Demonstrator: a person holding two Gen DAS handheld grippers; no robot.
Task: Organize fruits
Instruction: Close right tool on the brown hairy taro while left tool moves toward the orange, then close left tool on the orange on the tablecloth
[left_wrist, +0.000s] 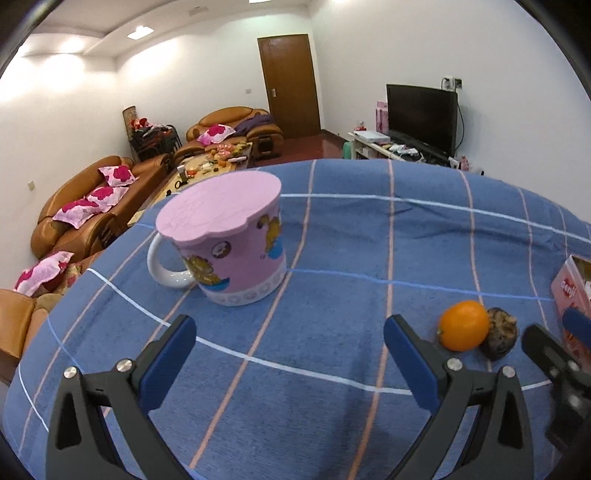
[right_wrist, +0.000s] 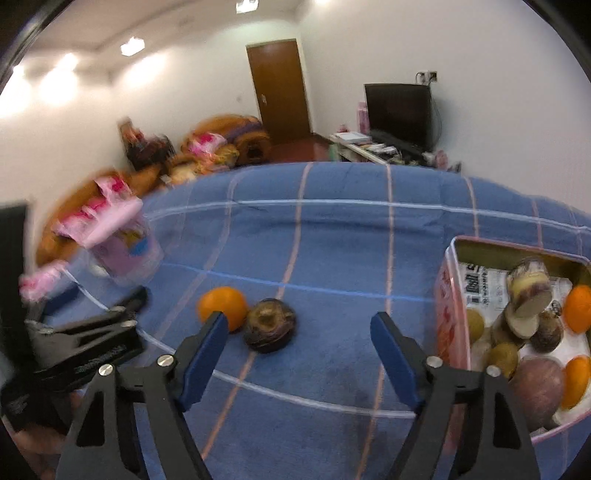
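Blue checked cloth (right_wrist: 332, 236) covers the table, and most of the fruit already sits in the pink tin (right_wrist: 448, 302) at the right edge. Two pieces are left out on the cloth: an orange (right_wrist: 223, 306) and a dark, wrinkled round fruit (right_wrist: 269, 325), touching each other, well apart from the tin. So the sorting looks largely done, with these two still to go in.

Inside the tin lie two more oranges against the far wall, several brownish and greenish round fruits, a large purplish one near the front, and some cut pieces showing pale flesh, all on printed paper. There looks to be room for two more. A pink mug (left_wrist: 236, 251) with a pink lid stands farther left on the cloth; what it holds cannot be seen.

The right gripper (right_wrist: 297, 332) hangs over the cloth with its fingers apart and nothing between them; the dark fruit lies just ahead of the gap. The left gripper (left_wrist: 290, 339) is also spread wide and empty, pointing toward the mug.
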